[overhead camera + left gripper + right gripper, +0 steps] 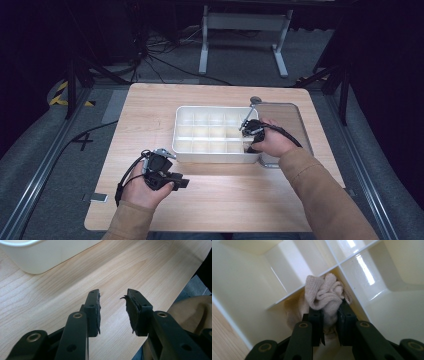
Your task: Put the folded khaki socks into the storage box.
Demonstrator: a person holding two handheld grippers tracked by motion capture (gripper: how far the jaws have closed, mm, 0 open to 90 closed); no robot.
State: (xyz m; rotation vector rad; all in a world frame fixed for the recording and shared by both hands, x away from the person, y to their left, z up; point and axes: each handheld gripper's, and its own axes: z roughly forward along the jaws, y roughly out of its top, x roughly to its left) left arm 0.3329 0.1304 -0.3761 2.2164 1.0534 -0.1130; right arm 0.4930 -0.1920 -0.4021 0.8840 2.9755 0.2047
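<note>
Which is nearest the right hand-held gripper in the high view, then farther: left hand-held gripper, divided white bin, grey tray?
1. Divided white bin: right hand-held gripper is inside its right end.
2. Grey tray: just beyond, right.
3. Left hand-held gripper: far left, near table edge.

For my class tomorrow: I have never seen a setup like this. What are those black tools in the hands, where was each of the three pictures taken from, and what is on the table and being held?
A person sits at a wooden table and holds a hand-operated two-jaw gripper in each hand; no robot arm is involved.

The high view looks down from above the person's side. The other two pictures come from small cameras riding on the grippers, looking along their black jaws.

On the table stands a white divided tray, with a grey flat tray beside it.

The left gripper hangs over bare wood near the tray's corner, jaws apart with nothing between them.

The right gripper reaches into a compartment at the tray's right end. Its jaws pinch a bunched, cream-coloured knitted cloth, possibly a sock, which lies against the dividers.
</note>
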